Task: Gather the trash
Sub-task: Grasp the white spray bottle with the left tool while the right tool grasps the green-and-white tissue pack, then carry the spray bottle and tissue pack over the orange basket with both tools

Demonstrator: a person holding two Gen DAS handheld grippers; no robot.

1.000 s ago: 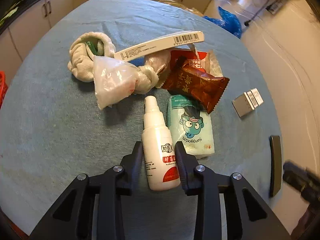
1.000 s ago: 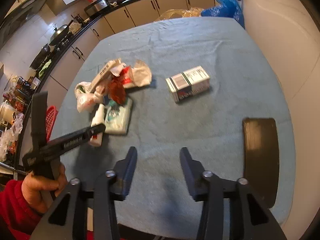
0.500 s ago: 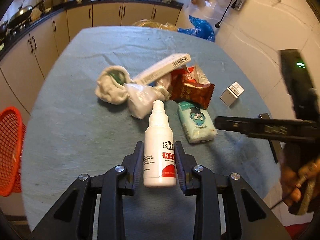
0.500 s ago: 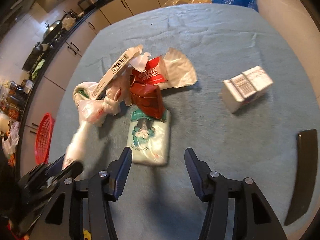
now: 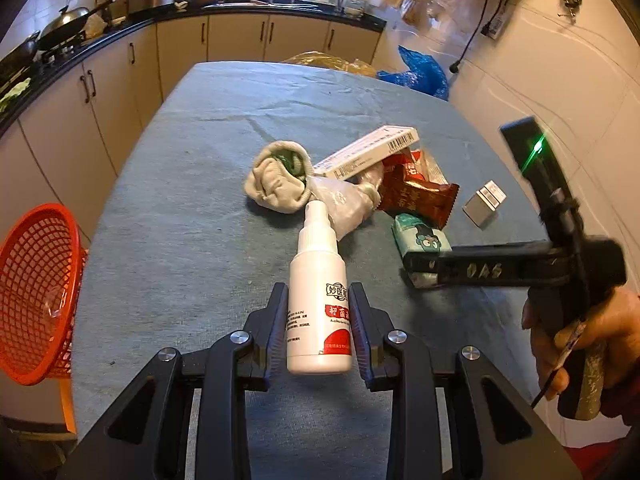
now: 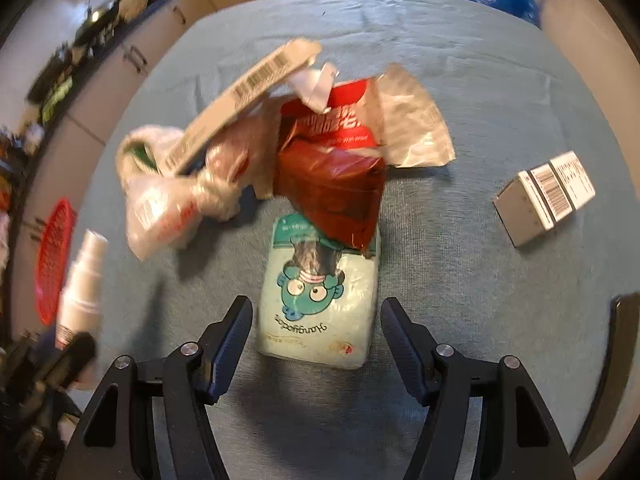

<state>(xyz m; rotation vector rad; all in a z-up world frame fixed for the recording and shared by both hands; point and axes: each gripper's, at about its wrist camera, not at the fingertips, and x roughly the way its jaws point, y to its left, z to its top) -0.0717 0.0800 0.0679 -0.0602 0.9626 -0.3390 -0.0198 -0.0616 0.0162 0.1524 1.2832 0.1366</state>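
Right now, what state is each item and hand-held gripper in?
White plastic spray bottle: capped, lifted, clamped in the left hand-held gripper.
Right hand-held gripper: open, jaws just widened, straddling the pack without touching.
Pale green tissue pack: flat on the table, red foil wrapper overlapping its far end.
Small grey carton: closed, lying apart.
Red mesh basket: tilted.

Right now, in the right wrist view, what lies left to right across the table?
Spray bottle → plastic bag → tissue pack → small box → dark slab.
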